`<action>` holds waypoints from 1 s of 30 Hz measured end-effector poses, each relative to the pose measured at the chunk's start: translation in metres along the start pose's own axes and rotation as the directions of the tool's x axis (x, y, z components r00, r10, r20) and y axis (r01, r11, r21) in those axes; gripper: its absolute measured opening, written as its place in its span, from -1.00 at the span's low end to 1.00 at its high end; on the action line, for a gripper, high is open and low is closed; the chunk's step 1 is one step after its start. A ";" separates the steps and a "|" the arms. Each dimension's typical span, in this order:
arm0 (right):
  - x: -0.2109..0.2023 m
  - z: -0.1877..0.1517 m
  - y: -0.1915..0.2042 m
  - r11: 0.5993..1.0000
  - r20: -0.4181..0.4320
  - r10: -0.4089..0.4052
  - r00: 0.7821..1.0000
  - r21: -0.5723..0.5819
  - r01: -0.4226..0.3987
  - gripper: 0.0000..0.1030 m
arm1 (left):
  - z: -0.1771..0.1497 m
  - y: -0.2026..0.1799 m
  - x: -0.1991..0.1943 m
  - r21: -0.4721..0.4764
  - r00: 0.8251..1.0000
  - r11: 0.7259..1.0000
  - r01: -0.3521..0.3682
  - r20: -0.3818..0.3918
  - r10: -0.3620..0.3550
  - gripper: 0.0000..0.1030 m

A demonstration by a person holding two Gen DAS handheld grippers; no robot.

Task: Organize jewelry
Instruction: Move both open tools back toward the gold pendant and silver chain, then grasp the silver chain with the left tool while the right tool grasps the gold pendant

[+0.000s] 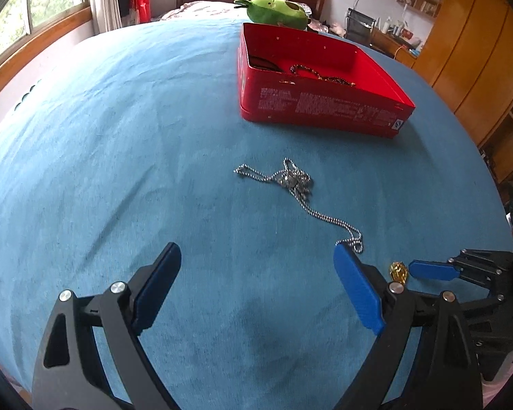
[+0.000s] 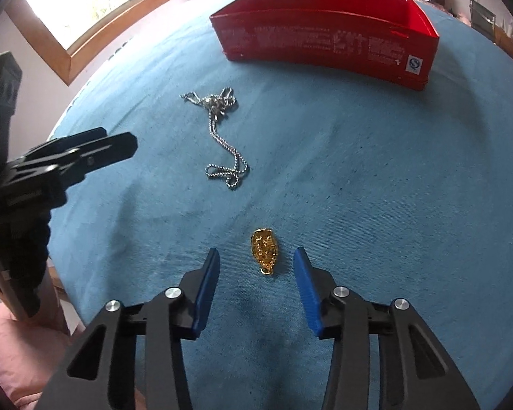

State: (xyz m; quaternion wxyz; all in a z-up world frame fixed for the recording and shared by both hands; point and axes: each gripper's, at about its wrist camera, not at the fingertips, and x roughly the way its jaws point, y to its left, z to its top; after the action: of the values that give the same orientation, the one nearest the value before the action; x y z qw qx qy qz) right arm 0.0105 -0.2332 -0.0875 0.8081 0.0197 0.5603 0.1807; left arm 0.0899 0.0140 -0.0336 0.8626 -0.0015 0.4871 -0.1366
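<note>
Blurred, unreadable white print and round mark on red box (image 2: 325,39) side

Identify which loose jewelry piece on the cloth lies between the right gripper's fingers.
The gold pendant, between the open right gripper; the silver ball-chain necklace lies farther off, toward the red box.

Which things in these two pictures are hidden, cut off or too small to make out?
- Red box, right wrist view: its near wall hides everything inside.
- Red box, left wrist view: the near wall hides part of the floor; a dark item in the far corner is unclear.
- White print on the box: too small to read.
- Gold pendant, left wrist view: partly behind the left gripper finger.
</note>
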 end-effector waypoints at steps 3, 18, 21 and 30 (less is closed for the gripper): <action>0.003 -0.001 0.003 1.000 0.016 -0.020 1.000 -0.010 0.020 -0.30 | -0.001 -0.001 0.000 0.000 1.000 1.000 -0.007 0.002 0.007 0.74; -0.013 -0.014 -0.007 0.999 0.059 -0.041 0.997 -0.012 0.042 -0.63 | 0.018 -0.004 0.017 0.006 0.999 0.999 -0.048 -0.022 0.048 0.75; -0.019 -0.014 -0.016 0.999 0.070 -0.044 0.997 0.004 0.044 -0.63 | 0.029 -0.012 0.032 0.010 0.997 0.998 -0.064 -0.045 0.064 0.75; -0.027 -0.017 -0.032 0.999 0.080 -0.024 0.997 0.027 0.022 -0.63 | 0.063 -0.029 0.073 0.038 0.986 0.989 -0.144 -0.083 0.146 0.75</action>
State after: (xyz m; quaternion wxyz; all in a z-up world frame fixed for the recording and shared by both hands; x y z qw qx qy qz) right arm -0.0047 -0.2744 -0.0772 0.8316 0.0312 0.5301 0.1630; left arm 0.1718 -0.0390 -0.0575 0.8484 0.0535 0.5204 -0.0811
